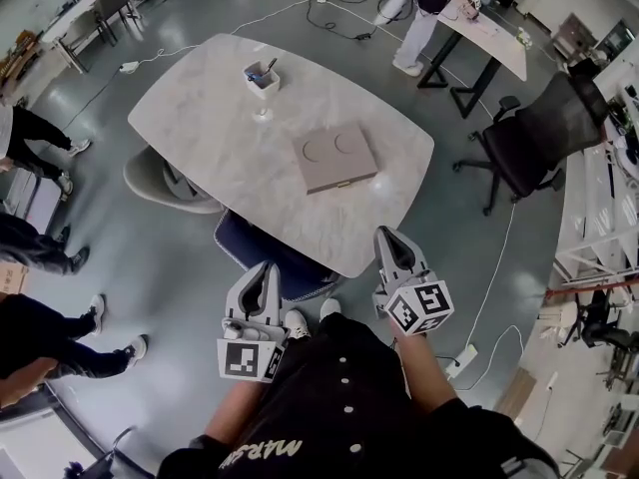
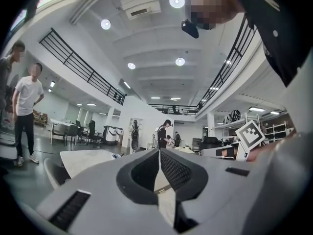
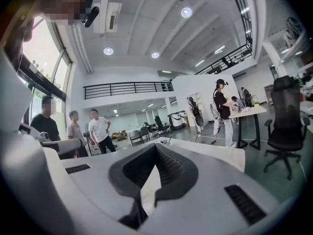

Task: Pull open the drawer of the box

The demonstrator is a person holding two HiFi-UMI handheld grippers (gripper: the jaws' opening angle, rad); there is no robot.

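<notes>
A flat tan box (image 1: 334, 160) with two round recesses in its lid lies on the white marble table (image 1: 210, 118), right of centre, with a small light fitting on its near edge. Both grippers are held low near the person's body, short of the table's near edge and well apart from the box. The left gripper (image 1: 268, 268) is shut with nothing in it, its jaw tips meeting (image 2: 159, 151). Likewise the right gripper (image 1: 388, 235) is shut and empty (image 3: 155, 146). Each points toward the table.
A small white holder with pens (image 1: 263, 78) stands at the table's far side. A beige chair (image 1: 165, 183) and a blue chair (image 1: 262, 249) are tucked under the near edge. A black office chair (image 1: 539, 133) stands right. People stand at left (image 1: 40, 247).
</notes>
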